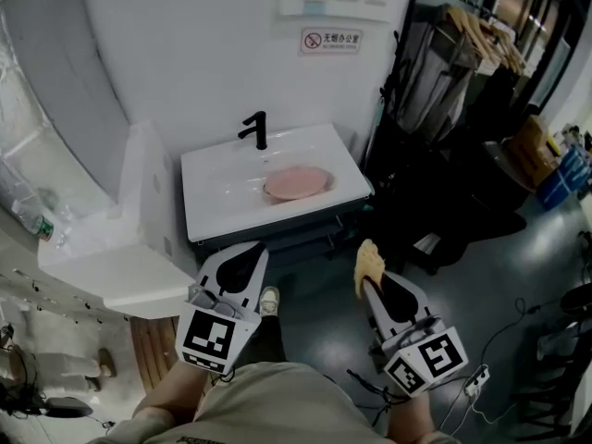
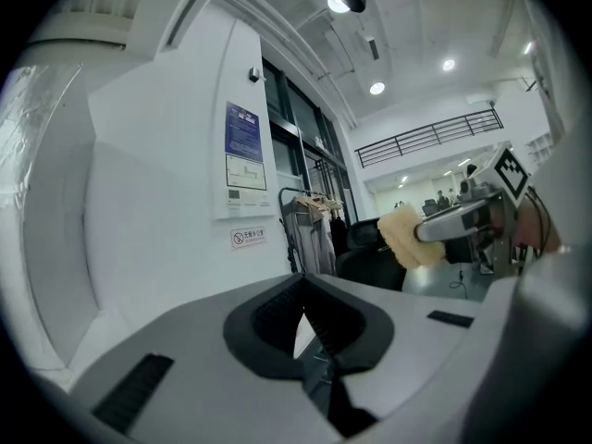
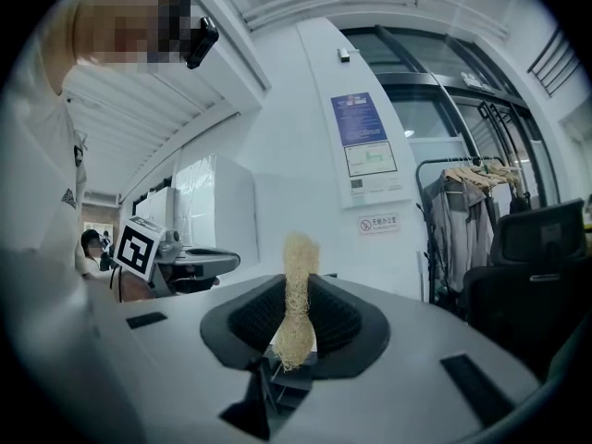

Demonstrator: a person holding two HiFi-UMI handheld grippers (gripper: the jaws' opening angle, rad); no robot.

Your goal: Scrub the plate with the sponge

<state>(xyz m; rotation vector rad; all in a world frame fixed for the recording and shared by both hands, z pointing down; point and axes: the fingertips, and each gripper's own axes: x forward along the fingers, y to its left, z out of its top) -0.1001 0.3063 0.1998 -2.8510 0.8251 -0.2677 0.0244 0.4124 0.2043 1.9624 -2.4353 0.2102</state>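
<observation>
A pink plate (image 1: 296, 182) lies in the white sink basin (image 1: 215, 185), below a black faucet (image 1: 256, 129). Both grippers hang in front of the sink, short of its near edge and apart from the plate. My left gripper (image 1: 242, 253) (image 2: 303, 317) is shut with nothing between its jaws. My right gripper (image 1: 373, 281) (image 3: 294, 326) is shut on a yellow fibrous sponge (image 1: 369, 264) (image 3: 298, 289), which sticks up past the jaw tips. The left gripper view shows the sponge (image 2: 407, 236) at its right, level with my left gripper. The plate is in neither gripper view.
A white partition block (image 1: 139, 220) stands left of the sink. Right of it are a black chair (image 1: 416, 192) and a clothes rack (image 1: 462, 44) with hanging garments. Cables and a power strip (image 1: 476, 380) lie on the grey floor. A no-smoking sign (image 1: 330, 40) hangs on the wall.
</observation>
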